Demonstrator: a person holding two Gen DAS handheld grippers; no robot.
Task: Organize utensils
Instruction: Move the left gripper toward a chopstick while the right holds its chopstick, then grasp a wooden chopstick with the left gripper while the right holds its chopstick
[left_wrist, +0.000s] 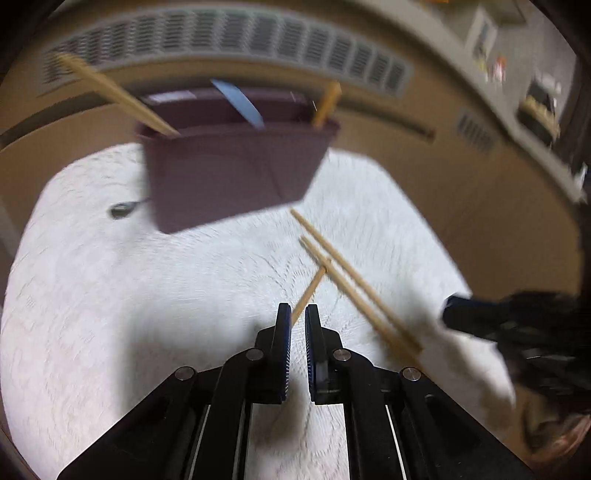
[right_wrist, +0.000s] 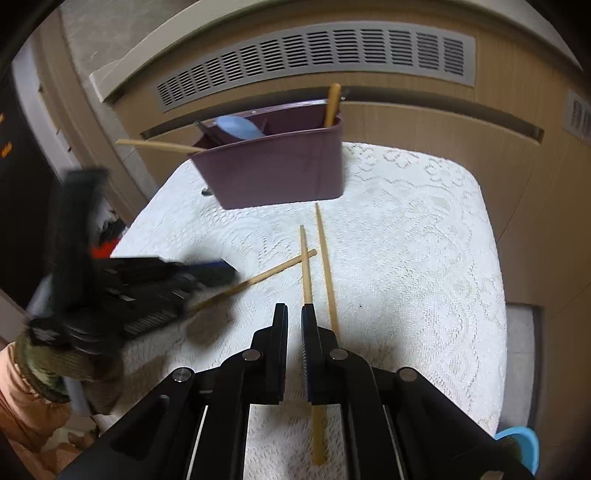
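A purple utensil holder (left_wrist: 229, 177) (right_wrist: 280, 170) stands at the far side of the table with chopsticks and a blue spoon (right_wrist: 236, 126) in it. My left gripper (left_wrist: 297, 308) (right_wrist: 221, 271) is shut on the end of a wooden chopstick (left_wrist: 314, 286) (right_wrist: 273, 268), whose far tip rests across a pair of chopsticks (left_wrist: 343, 273) (right_wrist: 327, 258) lying on the cloth. My right gripper (right_wrist: 294, 308) (left_wrist: 448, 312) is shut with nothing in it and hovers over that pair; one chopstick (right_wrist: 305, 258) of the pair runs under its right finger.
The table wears a white lace cloth (right_wrist: 424, 240). A metal spoon (left_wrist: 123, 209) lies beside the holder's left end. A wood-panel wall with a grey vent (right_wrist: 314, 55) stands right behind the table. A blue object (right_wrist: 521, 446) sits past the table's near right corner.
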